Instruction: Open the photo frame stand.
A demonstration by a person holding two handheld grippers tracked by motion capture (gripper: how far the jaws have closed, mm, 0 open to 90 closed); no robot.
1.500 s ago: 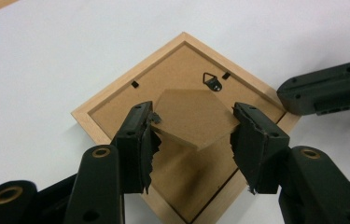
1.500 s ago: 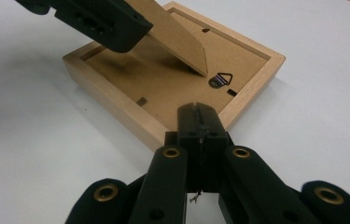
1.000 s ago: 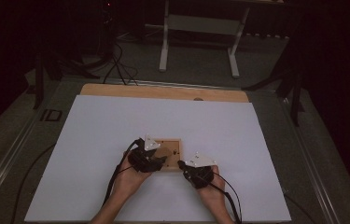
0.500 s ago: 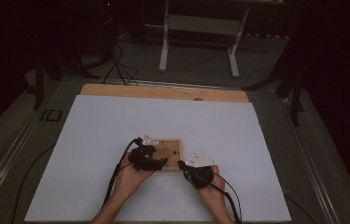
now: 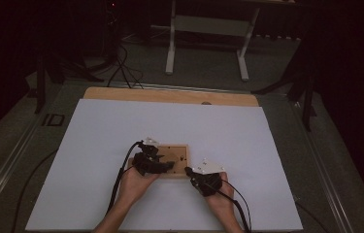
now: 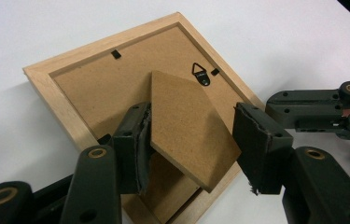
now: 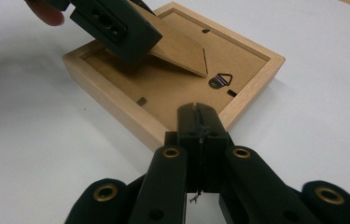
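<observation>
A light wooden picture frame (image 5: 175, 156) lies face down on the white table, its brown backing up. In the left gripper view the frame (image 6: 46, 77) has its stand flap (image 6: 186, 126) lifted off the backing. My left gripper (image 6: 191, 112) has just been closing, and its pads now press on the flap's two side edges. The raised flap (image 7: 182, 49) and a left jaw also appear in the right gripper view. My right gripper (image 7: 199, 112) is shut with nothing in it, its tip against the frame's (image 7: 116, 95) near rim. From above, the left gripper (image 5: 162, 165) is over the frame and the right gripper (image 5: 190, 172) at its right corner.
A metal hanger loop (image 6: 202, 74) and small black turn clips sit on the backing. The white sheet (image 5: 97, 145) covers the table, with a wooden strip (image 5: 170, 96) along its far edge. Cables trail back from both grippers. A table stand (image 5: 208, 43) is on the floor beyond.
The left gripper has shifted only slightly over the frame. The right gripper and the frame have stayed where they were.
</observation>
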